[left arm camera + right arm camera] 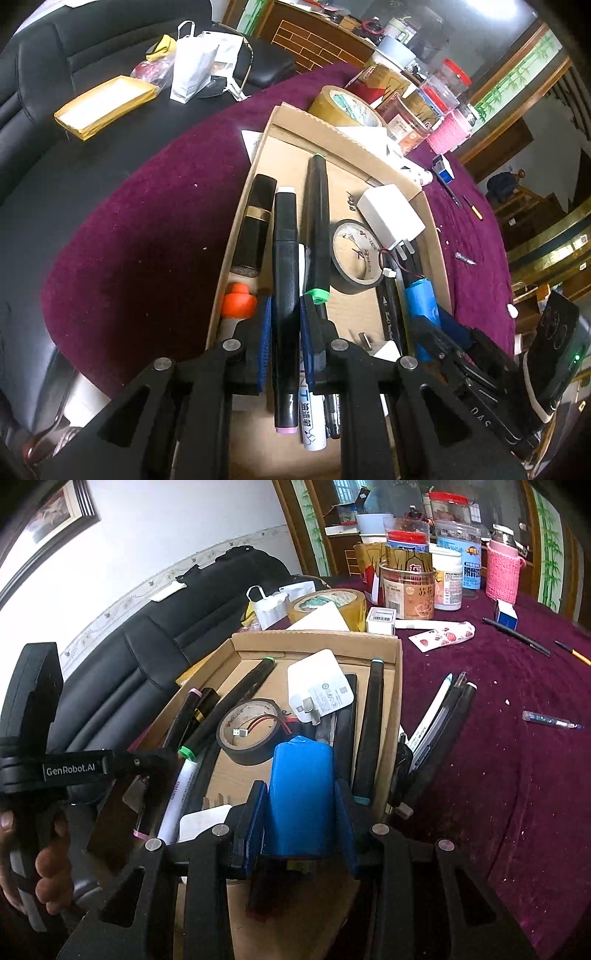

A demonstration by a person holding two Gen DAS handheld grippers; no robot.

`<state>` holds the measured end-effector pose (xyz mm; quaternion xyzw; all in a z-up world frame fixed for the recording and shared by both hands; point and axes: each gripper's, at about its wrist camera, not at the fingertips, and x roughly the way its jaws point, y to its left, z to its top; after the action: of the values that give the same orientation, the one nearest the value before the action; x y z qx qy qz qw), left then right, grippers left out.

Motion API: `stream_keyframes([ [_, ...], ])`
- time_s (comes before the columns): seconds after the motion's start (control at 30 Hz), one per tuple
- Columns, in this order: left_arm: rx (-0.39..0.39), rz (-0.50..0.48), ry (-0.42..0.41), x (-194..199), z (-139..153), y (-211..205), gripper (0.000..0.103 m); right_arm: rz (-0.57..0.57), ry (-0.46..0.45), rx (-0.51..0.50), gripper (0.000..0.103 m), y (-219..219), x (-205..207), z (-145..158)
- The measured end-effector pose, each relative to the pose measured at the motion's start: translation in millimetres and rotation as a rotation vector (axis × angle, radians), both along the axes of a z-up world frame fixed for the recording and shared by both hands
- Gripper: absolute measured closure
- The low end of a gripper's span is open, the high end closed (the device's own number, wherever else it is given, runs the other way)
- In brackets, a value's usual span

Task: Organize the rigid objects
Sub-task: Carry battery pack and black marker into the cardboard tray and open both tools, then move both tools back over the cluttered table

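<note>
The left gripper [286,325] squeezes a black marker [285,295] over the cardboard box [236,236]. The right gripper [301,812] hugs a blue battery pack [301,797] in that box. Only the right view shows 3 pens [443,709] outside it. The battery's bottom is hidden.
</note>
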<state>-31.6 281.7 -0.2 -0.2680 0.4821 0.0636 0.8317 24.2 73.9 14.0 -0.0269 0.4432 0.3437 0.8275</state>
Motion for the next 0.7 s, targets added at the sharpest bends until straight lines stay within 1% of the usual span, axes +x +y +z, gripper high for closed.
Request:
stream_keyframes([
  [0.07, 0.013, -0.005, 0.013, 4, 0, -1, 0.091, 0.002, -0.007, -0.009, 0.070, 2, 0, 0],
  [0.2, 0.006, -0.010, 0.032, 12, -3, 3, 0.091, -0.002, -0.031, -0.039, 0.070, 5, -2, 0],
  [0.3, 0.024, -0.023, 0.042, 17, -3, 1, 0.091, -0.005, -0.037, -0.049, 0.070, 6, -2, 0],
  [0.63, 0.041, -0.040, 0.043, 19, -3, 0, 0.090, -0.005, -0.052, -0.068, 0.069, 12, -1, 0],
  [0.7, 0.050, -0.040, 0.028, 17, -2, -1, 0.090, -0.001, -0.048, -0.062, 0.068, 12, 0, 0],
])
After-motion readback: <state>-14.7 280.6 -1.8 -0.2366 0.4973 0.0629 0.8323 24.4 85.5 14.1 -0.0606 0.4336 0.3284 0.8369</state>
